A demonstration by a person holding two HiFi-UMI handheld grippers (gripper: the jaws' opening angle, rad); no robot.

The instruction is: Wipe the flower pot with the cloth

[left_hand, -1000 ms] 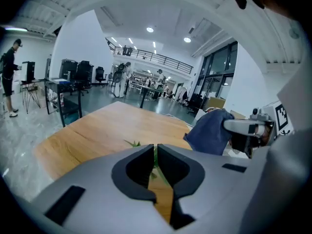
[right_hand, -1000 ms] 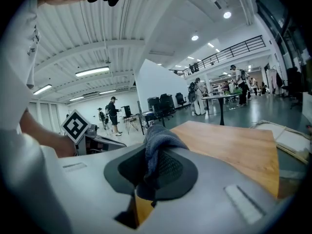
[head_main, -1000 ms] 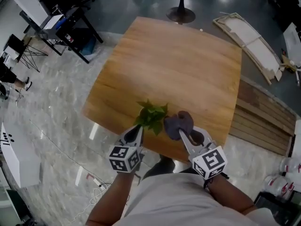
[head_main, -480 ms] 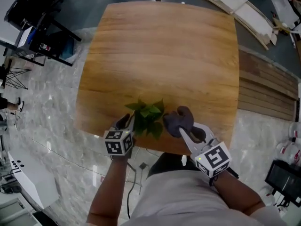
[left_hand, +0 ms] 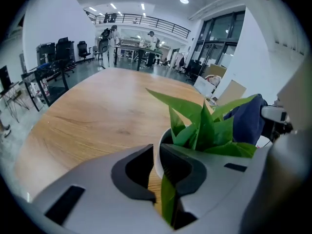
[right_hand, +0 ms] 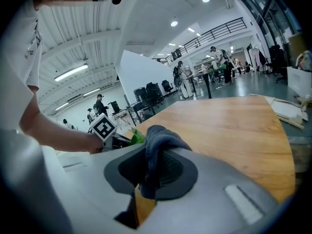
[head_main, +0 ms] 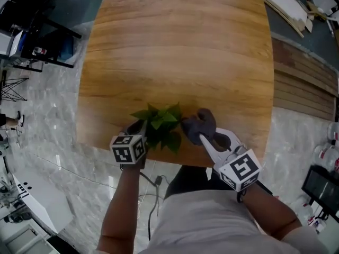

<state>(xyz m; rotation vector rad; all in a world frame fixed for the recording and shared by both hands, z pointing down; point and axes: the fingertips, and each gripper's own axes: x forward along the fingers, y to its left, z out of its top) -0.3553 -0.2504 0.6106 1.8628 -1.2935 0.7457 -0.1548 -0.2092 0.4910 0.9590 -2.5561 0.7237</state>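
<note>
Wooden table (head_main: 180,46), flower pot (left_hand: 157,162), marble floor (head_main: 45,139)

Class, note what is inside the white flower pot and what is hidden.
Green leaves rise from the flower pot. What lies beneath is covered by those leaves and the left gripper.

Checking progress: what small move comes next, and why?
Probably press the dark grey cloth in the right gripper against the side of the white flower pot: the left gripper clamps its rim, and the cloth hangs beside the green leaves.
</note>
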